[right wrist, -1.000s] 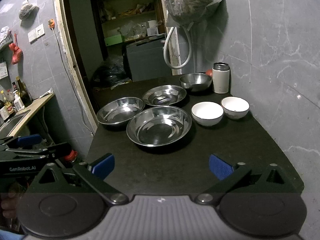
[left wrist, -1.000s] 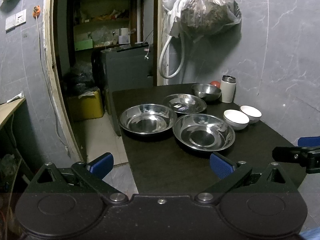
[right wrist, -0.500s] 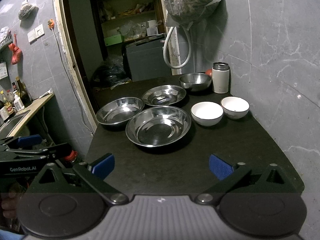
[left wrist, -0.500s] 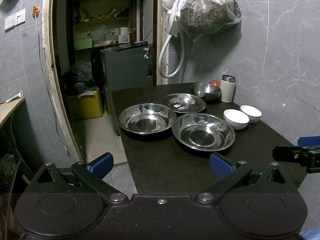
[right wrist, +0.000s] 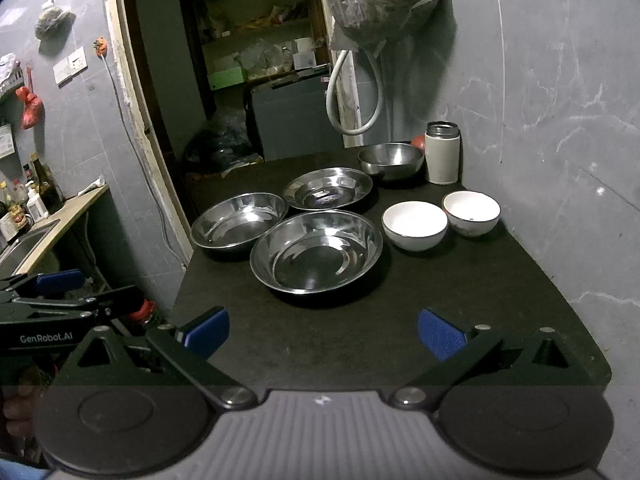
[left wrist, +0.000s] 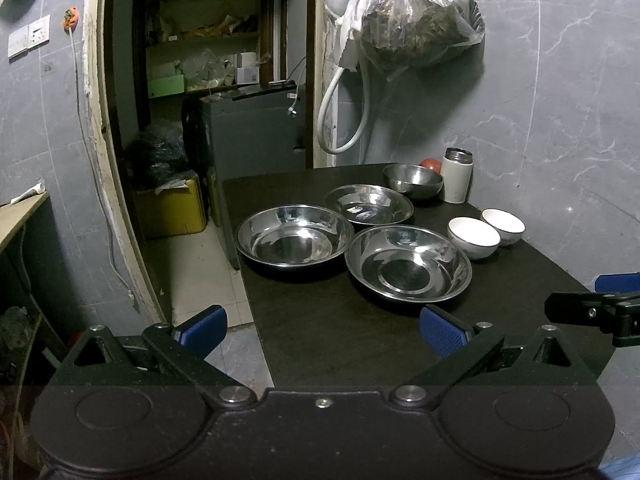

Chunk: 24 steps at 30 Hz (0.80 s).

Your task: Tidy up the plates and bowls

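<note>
Almost nothing had moved since the earlier frames: both grippers hung at the near table edge, the dishes sat as before.

From the left wrist view, the left gripper (left wrist: 322,326) was spread wide and empty, low over the dark table (left wrist: 340,340). Ahead at 12 o'clock lay three steel plates: the near plate (left wrist: 408,264), the left plate (left wrist: 294,236) touching it at 10 o'clock, and the far plate (left wrist: 368,205) behind them. A steel bowl (left wrist: 413,180) stood at the back, just beside a white flask (left wrist: 457,176). Two white bowls (left wrist: 486,230) sat side by side at 1 o'clock.

From the right wrist view, the right gripper (right wrist: 323,334) was likewise spread wide, holding nothing. The near plate (right wrist: 316,252) lay straight ahead at 12 o'clock, the white bowls (right wrist: 440,216) at 1 o'clock, the steel bowl (right wrist: 391,161) further back.

As I judged it, organizing had not begun: nothing was stacked, every plate and bowl lay singly, all remained to gather.
</note>
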Each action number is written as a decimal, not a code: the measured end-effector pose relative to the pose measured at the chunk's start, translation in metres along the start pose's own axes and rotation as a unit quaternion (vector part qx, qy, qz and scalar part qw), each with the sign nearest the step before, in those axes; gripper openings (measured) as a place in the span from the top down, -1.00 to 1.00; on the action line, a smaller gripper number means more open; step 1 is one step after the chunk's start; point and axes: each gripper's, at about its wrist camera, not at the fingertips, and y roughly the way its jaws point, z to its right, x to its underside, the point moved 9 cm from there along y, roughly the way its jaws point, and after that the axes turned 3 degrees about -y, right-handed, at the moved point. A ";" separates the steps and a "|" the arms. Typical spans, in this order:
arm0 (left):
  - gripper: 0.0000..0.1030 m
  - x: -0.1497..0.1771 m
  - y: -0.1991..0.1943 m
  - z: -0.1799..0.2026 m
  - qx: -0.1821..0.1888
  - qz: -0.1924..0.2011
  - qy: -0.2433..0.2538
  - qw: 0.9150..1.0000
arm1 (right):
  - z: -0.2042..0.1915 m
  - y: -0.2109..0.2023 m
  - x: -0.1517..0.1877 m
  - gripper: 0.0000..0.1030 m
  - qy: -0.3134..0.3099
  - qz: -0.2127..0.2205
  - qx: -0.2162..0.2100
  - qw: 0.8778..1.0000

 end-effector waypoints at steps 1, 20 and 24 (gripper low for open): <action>-0.99 0.000 0.000 0.000 0.000 0.000 0.000 1.000 | 0.001 0.001 0.000 -1.00 0.000 0.000 0.000 1.000; -0.98 0.010 0.039 -0.006 0.014 -0.050 -0.042 0.998 | 0.015 0.022 -0.003 -1.00 0.002 -0.014 -0.009 1.000; -0.99 0.012 0.052 -0.004 0.015 -0.074 -0.052 0.996 | 0.022 0.037 -0.006 -1.00 0.000 -0.025 -0.017 1.000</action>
